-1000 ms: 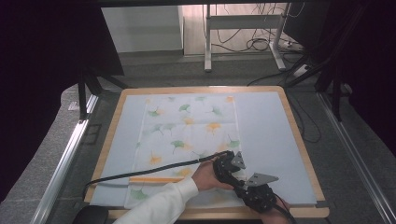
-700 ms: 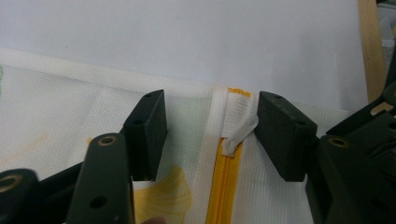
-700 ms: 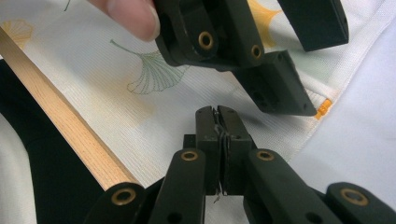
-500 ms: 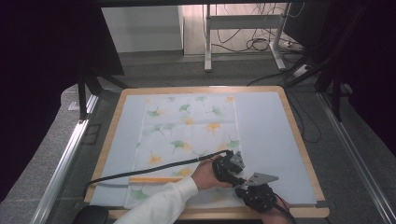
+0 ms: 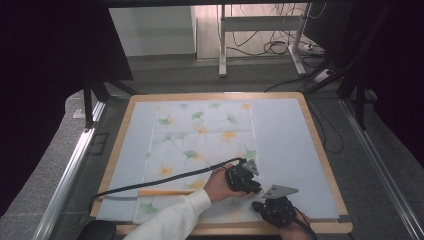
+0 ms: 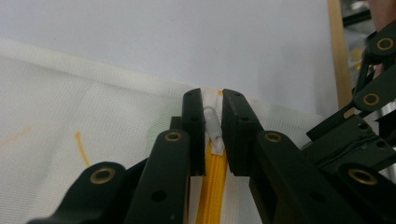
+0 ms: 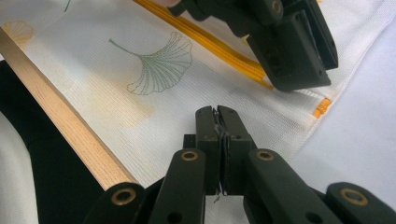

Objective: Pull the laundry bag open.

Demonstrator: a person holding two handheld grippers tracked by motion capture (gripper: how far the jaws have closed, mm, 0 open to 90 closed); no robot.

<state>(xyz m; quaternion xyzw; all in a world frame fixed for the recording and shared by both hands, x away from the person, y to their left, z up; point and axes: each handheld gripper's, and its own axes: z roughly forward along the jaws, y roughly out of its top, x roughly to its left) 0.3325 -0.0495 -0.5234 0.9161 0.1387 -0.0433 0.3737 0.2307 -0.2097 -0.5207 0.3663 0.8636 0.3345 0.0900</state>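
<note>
The jaws of my left gripper [image 6: 213, 100] have just been closing, and in the left gripper view they now stand close on either side of the white zipper pull [image 6: 213, 127], gripping it at the end of the yellow zipper [image 6: 214, 191]. The jaws of my right gripper [image 7: 216, 112] are pressed together on the edge of the cloth cover [image 7: 154, 93], with a thin fold of fabric pinched between them. I count two grippers, one cloth cover, one zipper and one pull tab. In the high view the left gripper [image 5: 250, 186] sits near the cover's front right corner, with the right gripper [image 5: 262, 205] just beside it, nearer the front rim of the worktop [image 5: 320, 150]; one black cable [image 5: 165, 179] trails from the left gripper across the cloth. The cloth cover [image 5: 205, 135] lies flat on the pale blue surface inside the wooden rim, left of centre, reaching from the far side to the front edge. It is white mesh-like fabric printed with green and orange ginkgo leaves. The zipper [image 5: 165, 192] runs as a yellow line across the cover near its front edge, and the right gripper view shows its end stop at the cover's corner. One white sleeve [image 5: 172, 220] enters from the bottom.
</note>
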